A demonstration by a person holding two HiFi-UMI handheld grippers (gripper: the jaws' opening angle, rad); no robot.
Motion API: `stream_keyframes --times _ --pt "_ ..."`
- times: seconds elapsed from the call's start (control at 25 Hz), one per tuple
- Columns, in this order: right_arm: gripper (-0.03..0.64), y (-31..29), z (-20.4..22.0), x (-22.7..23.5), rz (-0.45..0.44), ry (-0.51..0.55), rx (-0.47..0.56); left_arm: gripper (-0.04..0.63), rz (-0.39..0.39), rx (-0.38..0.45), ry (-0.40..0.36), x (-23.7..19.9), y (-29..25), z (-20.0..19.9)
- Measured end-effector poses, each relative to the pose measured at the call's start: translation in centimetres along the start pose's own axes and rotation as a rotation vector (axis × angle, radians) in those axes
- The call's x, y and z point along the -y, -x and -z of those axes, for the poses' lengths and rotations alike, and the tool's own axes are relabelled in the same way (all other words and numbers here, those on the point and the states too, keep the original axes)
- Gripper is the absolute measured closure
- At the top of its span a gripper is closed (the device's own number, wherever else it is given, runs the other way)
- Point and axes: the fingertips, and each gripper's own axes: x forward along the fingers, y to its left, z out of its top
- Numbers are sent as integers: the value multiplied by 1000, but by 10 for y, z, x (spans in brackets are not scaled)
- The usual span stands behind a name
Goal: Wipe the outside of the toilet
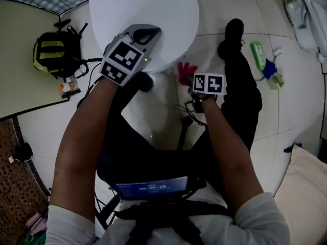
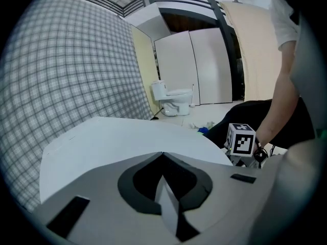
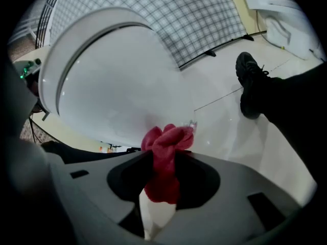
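The left tongs are pressed together with nothing between them, poised over the smooth white lid of the toilet. The right tongs are clamped on a crumpled red cloth, which bunches out past their tips just beside the toilet's glossy, rounded side. On the pale tiled floor, well apart from the toilet, lies a green bottle.

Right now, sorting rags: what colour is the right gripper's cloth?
Red; the cloth shows best in the right gripper view.
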Motion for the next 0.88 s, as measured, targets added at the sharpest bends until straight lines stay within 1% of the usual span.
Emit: stream_keyframes --times 0.08,0.12,0.24,0.28,0.36,0.48,0.6,0.68,0.76,0.84,0.88 --pt "477 13 1 -14 -20 0 57 604 7 11 2 2 8 4" --pt "478 21 0 -22 -31 8 87 604 12 10 -13 4 11 6" --pt "479 45 -10 -46 -71 51 168 601 20 -15 -122 14 15 12" --pt "479 53 -13 -53 -83 74 186 604 20 -21 -145 16 16 14" --pt "477 67 -19 -63 -96 107 211 603 24 -16 -136 16 18 17" --pt "478 84 -34 -71 -113 104 263 603 32 -23 -128 17 19 21" --pt "479 94 -51 -69 -139 108 315 603 21 -22 -128 14 18 20" --pt "479 99 -61 -58 -145 69 342 604 9 -20 -121 11 18 19" --pt "479 104 -72 -46 -145 -9 380 604 1 -28 -109 10 19 21" --pt "479 114 -95 -39 -141 -61 425 604 -8 -32 -101 9 19 20" --pt "479 119 -109 -37 -138 -69 441 604 -11 -31 -98 8 18 20"
